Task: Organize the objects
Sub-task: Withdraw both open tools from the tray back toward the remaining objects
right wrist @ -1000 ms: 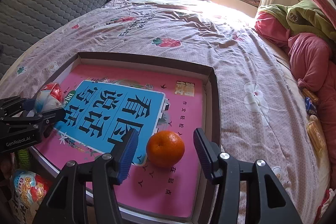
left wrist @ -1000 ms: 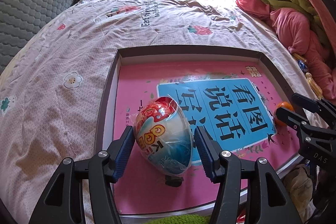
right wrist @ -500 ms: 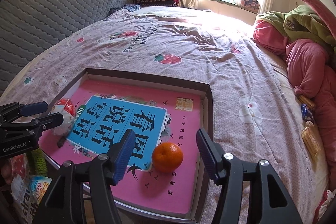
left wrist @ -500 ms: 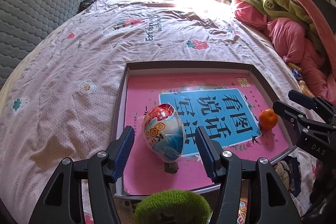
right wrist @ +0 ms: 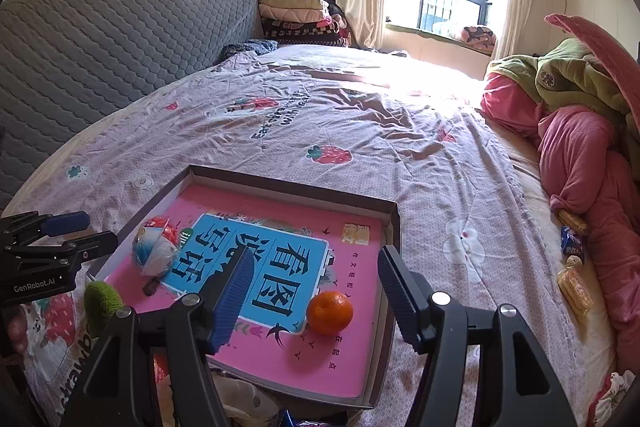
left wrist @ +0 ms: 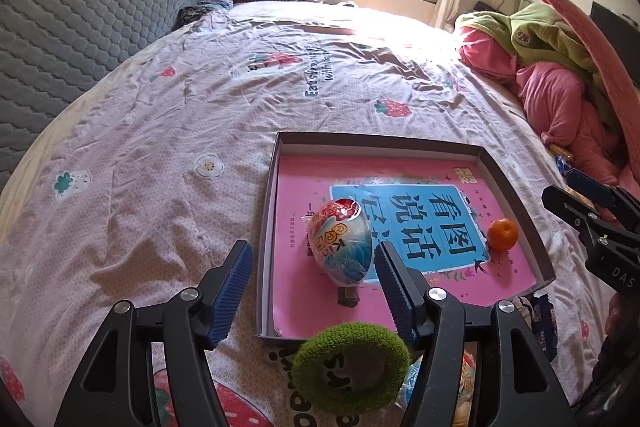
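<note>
Sunlit bedroom, strawberry-print bedsheet [left wrist: 200, 131]

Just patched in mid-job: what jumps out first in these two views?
The shallow box on the bed, lined with a bright pink and blue book cover, grabs the eye. In it lie a foil-wrapped toy egg near the left side and a small orange near the right. Both tongs, left and right, hang above them, empty and opening.

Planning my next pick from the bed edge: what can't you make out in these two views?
- Items below the tray's near edge, right wrist view: hidden by the right gripper fingers.
- Green fuzzy ring, left wrist view: partly behind the left gripper.
- Snack packets: too small to identify.
</note>
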Motion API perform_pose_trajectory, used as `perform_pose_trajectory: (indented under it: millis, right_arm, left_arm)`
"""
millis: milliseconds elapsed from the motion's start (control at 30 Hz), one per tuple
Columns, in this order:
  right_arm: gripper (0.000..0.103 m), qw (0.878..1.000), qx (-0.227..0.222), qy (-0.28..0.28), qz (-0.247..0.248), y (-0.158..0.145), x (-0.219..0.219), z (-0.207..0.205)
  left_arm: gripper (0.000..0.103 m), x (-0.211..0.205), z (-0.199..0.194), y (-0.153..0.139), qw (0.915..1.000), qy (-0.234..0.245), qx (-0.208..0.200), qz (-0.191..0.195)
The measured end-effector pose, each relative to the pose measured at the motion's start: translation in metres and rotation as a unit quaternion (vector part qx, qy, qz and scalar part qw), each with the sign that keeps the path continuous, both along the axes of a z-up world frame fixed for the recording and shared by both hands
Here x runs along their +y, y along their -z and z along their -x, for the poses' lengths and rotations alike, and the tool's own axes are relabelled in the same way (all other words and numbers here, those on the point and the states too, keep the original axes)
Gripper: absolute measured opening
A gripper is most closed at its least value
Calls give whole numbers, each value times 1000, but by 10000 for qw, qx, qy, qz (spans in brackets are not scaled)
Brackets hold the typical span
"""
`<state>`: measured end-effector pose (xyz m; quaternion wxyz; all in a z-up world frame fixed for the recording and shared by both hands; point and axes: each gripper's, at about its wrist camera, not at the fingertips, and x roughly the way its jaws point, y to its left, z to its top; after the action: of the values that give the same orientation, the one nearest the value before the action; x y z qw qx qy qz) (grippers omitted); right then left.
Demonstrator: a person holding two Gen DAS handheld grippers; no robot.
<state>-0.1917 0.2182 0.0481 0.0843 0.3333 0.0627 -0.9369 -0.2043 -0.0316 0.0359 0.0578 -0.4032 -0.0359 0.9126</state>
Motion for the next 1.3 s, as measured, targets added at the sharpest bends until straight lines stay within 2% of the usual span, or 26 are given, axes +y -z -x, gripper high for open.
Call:
perform_pose_trajectory:
  millis: [367,700,1200,1300]
  right_arm:
    - [70,9996,150,-136,171,-15,-4,-26]
    - [70,9989,222,-209,364,-23,-1,-49]
    - [71,9988,183,-71,455,-16,19,-89]
    - [74,9988,196,-44,441,-15,21,-95]
  left_arm:
    - [69,0,-27,-10,9996,-46,241,136]
    - [70,13,-61,-6,9996,51,223,178]
    - [70,30,-107,-6,9996,163,187,119]
    - [70,34,-117,-8,9995,167,224,169]
